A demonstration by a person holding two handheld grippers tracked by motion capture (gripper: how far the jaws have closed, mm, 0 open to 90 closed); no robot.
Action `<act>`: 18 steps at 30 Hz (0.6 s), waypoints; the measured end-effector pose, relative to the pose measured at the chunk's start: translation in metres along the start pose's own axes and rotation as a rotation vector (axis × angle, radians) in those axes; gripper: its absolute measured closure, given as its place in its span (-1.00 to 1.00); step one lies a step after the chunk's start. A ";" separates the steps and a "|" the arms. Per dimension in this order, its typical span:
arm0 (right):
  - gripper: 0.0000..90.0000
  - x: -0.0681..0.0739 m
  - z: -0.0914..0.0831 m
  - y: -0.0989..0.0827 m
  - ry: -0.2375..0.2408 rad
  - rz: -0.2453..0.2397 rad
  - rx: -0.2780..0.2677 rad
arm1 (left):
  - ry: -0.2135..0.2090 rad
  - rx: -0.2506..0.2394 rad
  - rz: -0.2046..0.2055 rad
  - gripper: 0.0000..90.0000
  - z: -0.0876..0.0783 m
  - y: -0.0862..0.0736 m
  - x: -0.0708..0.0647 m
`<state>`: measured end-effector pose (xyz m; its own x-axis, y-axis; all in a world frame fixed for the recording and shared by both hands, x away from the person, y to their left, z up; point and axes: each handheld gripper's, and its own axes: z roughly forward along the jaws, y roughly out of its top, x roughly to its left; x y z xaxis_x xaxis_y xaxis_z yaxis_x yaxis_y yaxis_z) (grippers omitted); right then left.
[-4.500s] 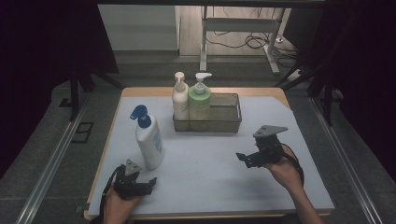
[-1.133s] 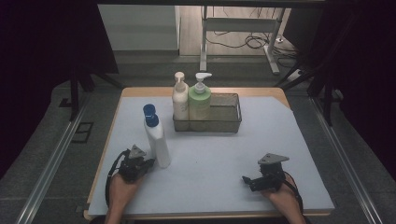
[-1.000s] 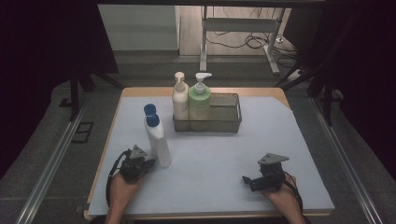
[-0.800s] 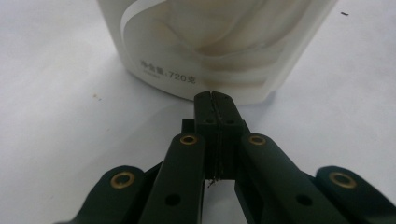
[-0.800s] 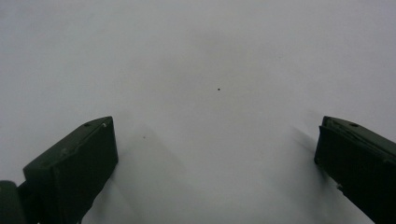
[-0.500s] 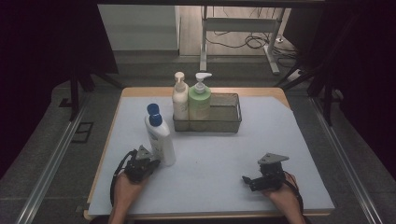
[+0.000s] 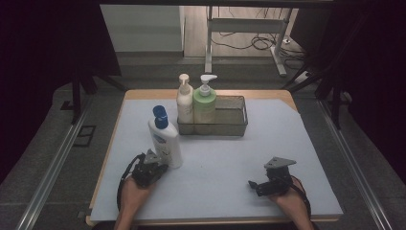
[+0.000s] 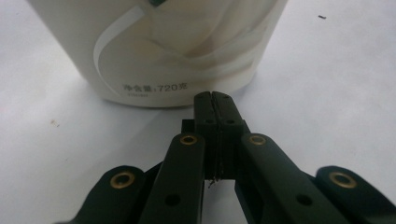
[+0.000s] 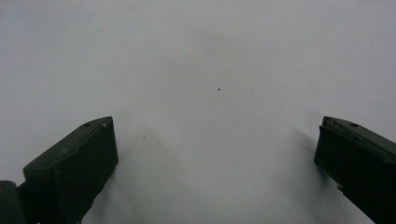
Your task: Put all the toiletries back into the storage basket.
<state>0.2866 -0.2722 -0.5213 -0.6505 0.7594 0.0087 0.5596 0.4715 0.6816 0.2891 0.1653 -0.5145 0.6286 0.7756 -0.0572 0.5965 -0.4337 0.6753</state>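
- Nudging the white lotion bottle with the left gripper, we are keeping its jaws clenched together with nothing between them, tips against the bottle's base.
- We are seeing the bottle upright on the white table sheet, at about 8 o'clock from the wire basket that is holding two pump bottles.
- We are holding the right gripper with jaws spread wide over bare sheet, at about 4 o'clock from the bottle, well apart.
- We are judging the bottle tall, smooth, rigid and likely heavy, so tippy when pushed high; gripping across the narrower waist looks safest.
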 end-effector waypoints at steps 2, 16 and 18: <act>-1.00 0.000 0.000 0.000 -0.002 0.000 -0.002 | 0.003 -0.002 -0.002 0.99 0.000 0.000 -0.001; -1.00 0.000 0.000 0.000 -0.001 0.000 0.001 | 0.009 -0.022 -0.005 0.28 -0.015 -0.009 -0.005; -1.00 0.000 0.000 0.000 -0.001 0.001 0.002 | 0.010 -0.028 -0.023 0.09 -0.020 -0.012 -0.004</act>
<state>0.2867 -0.2718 -0.5212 -0.6495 0.7603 0.0081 0.5607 0.4718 0.6805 0.2692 0.1763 -0.5079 0.6096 0.7900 -0.0657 0.5964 -0.4025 0.6945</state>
